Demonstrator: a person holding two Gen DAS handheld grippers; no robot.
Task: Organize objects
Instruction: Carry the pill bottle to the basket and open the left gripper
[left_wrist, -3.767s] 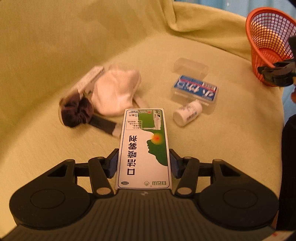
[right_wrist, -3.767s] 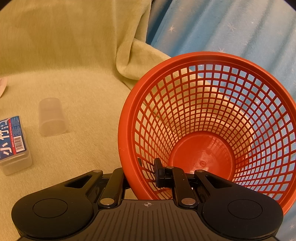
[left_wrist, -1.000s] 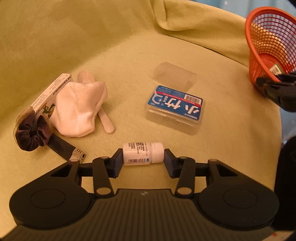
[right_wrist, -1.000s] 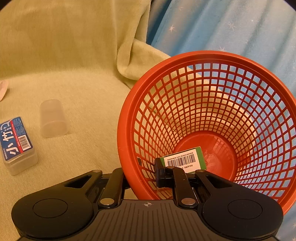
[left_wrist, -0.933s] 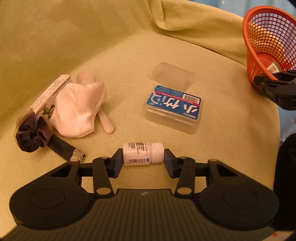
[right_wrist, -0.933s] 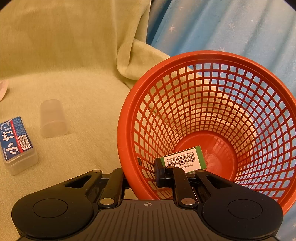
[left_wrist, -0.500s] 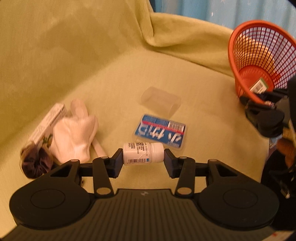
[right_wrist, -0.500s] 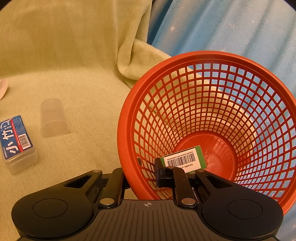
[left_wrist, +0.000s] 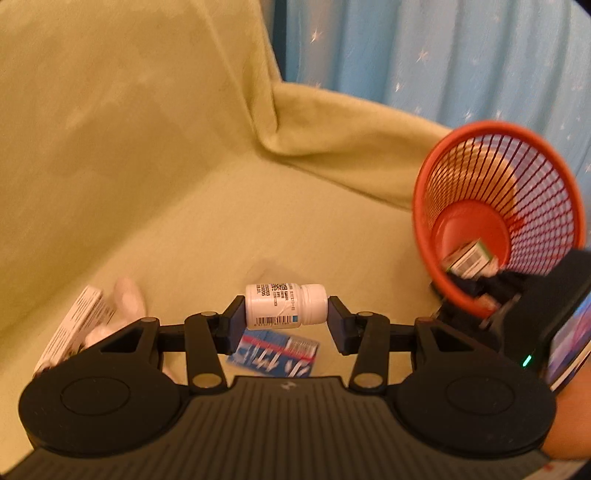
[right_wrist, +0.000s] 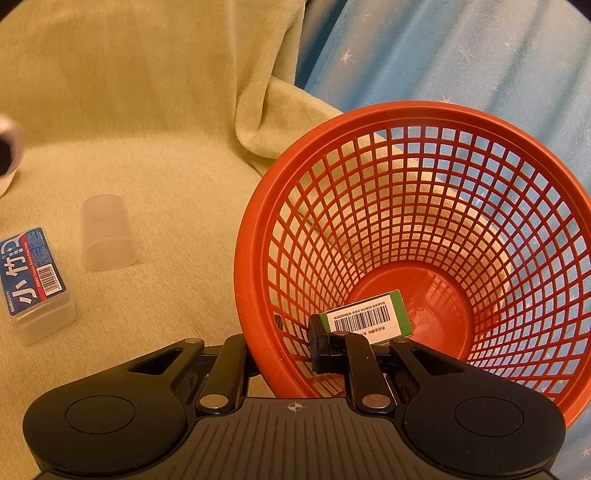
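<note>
My left gripper (left_wrist: 286, 314) is shut on a small white pill bottle (left_wrist: 284, 305), held sideways above the green blanket. The red mesh basket (left_wrist: 424, 206) is to the right, tilted toward me, with a green medicine box (left_wrist: 469, 256) inside. My right gripper (right_wrist: 284, 347) is shut on the basket's rim (right_wrist: 251, 295), one finger inside and one outside. The green box (right_wrist: 369, 317) lies in the basket bottom in the right wrist view.
A blue-labelled clear box (right_wrist: 35, 284) and a clear plastic cup (right_wrist: 107, 232) lie on the blanket left of the basket. A white cloth (left_wrist: 125, 299) and a white carton (left_wrist: 74, 325) lie at the left. A blue curtain (right_wrist: 461, 55) hangs behind.
My left gripper has lifted the pill bottle off the blanket and swung right toward the basket. The green box, held by it earlier, now lies in the basket. The right gripper has kept still.
</note>
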